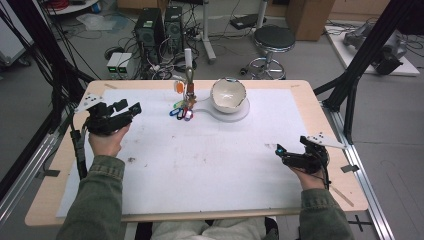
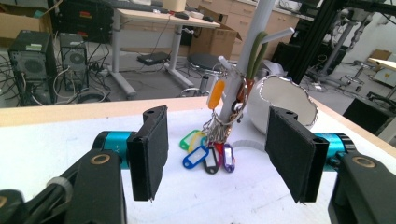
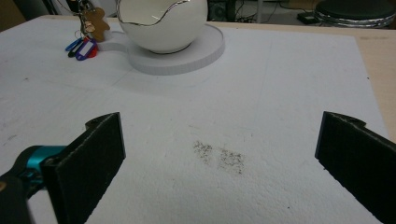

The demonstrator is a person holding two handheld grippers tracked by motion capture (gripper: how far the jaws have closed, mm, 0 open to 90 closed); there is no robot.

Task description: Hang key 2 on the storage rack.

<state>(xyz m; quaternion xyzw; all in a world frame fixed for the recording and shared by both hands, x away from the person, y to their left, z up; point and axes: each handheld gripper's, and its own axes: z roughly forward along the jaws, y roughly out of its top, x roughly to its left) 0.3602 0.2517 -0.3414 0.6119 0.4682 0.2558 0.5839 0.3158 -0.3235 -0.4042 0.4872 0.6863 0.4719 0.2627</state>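
Fingers (image 3: 100,158) of the right gripper (image 1: 292,156) stand wide apart with nothing between them, over bare white sheet (image 1: 200,160) at the near right of the counter (image 1: 320,125); a faint grey smudge (image 3: 219,157) marks the sheet just beyond them. A hand holds this gripper from the near edge, pointing left and slightly far.

Fingers (image 2: 149,154) of the left gripper (image 1: 127,111) are likewise parted and hold nothing. This gripper sits at the far left of the counter, raised in a hand and aimed right towards the bunch of key tags (image 1: 183,111). In the left gripper view the tags (image 2: 210,151) appear in the gap between the fingers but farther off, well apart from them.

The key tags, blue, green, yellow, red and purple, hang on rings around a white upright post (image 1: 188,60) at the far middle of the counter, their lower ends lying on the sheet. An orange tag (image 2: 214,93) hangs higher on the post.

Just right of the post, a white bowl (image 1: 228,95) with a wavy rim sits on a round white base (image 1: 240,114).
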